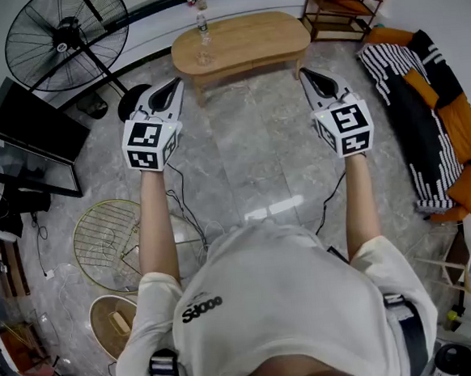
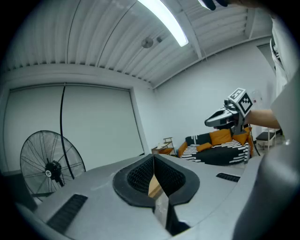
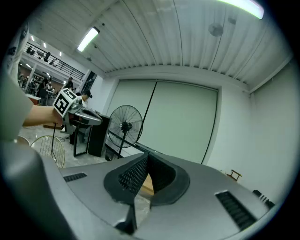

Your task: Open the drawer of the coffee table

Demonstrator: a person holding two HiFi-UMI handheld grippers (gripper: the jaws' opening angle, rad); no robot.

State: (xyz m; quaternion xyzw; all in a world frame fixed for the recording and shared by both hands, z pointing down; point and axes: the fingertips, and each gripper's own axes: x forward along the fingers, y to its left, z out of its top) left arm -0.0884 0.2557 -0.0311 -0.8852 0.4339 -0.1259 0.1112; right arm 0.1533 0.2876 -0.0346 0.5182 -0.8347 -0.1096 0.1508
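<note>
Grey stone floor [image 1: 250,166] lies under my two grippers, each carrying one black-and-white marker cube. The left gripper [image 1: 172,87] and right gripper [image 1: 308,75] both have their ribbed black jaws pressed together on nothing. Well ahead, between them, stands the one oval wooden coffee table [image 1: 244,43], with one clear bottle [image 1: 203,27] upright on its surface. I can't make out its drawer. One round wire fan [image 1: 65,34] stands far left.

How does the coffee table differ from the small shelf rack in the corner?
The coffee table has one long oval top; the shelf rack has stacked rectangular tiers. The coffee table stands mid-floor with a bottle on it; the shelf rack stands in the corner. Both are wooden.
</note>
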